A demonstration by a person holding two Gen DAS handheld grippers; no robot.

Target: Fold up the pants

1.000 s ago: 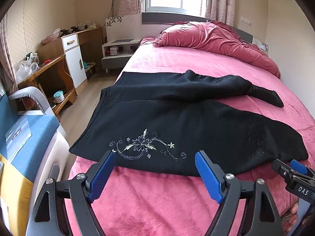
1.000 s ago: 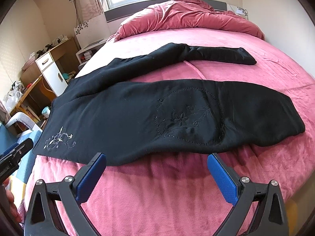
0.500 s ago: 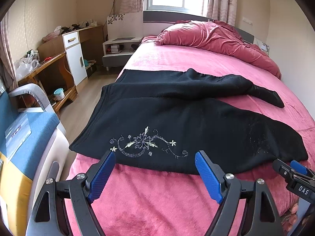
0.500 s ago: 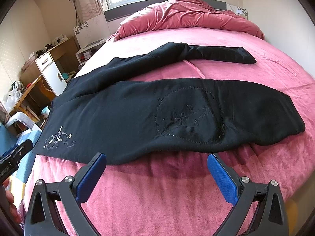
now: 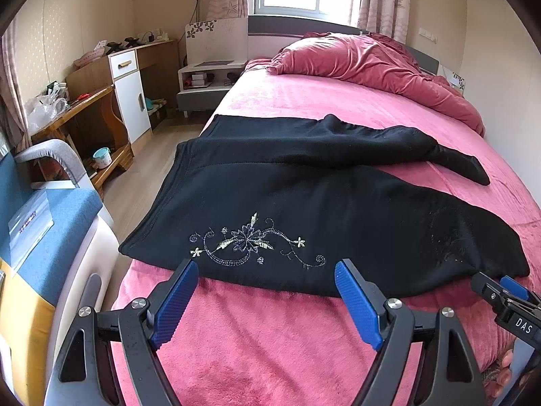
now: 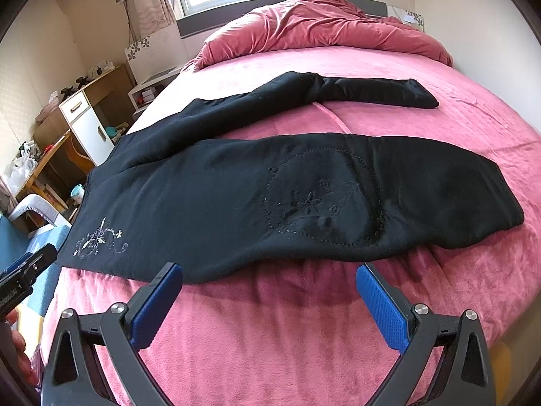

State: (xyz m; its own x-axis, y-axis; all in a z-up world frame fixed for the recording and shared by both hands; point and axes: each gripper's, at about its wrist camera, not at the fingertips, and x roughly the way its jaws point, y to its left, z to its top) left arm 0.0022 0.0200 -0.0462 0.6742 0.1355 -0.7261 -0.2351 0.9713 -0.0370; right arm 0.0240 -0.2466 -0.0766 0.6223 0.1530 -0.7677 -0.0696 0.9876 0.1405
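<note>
Black pants point(image 5: 304, 199) lie spread flat across the pink bed point(image 5: 263, 345), waistband at the left, both legs running right. A pale embroidered flower point(image 5: 252, 242) marks the near hip. My left gripper point(image 5: 267, 269) is open and empty, just short of the near edge by the flower. In the right wrist view the pants point(image 6: 236, 196) fill the middle. My right gripper point(image 6: 268, 272) is open and empty, at the near edge of the near leg, below a black stitched motif point(image 6: 318, 199).
A crumpled pink duvet point(image 5: 365, 64) lies at the head of the bed. A blue and grey chair point(image 5: 50, 223) stands close on the left. A wooden desk point(image 5: 81, 101) and white nightstand point(image 5: 209, 74) stand beyond it. The right gripper shows at the left view's edge point(image 5: 507, 301).
Both grippers have crept slightly forward toward the near edge of the pants. Both stay open. The pants have not moved.
</note>
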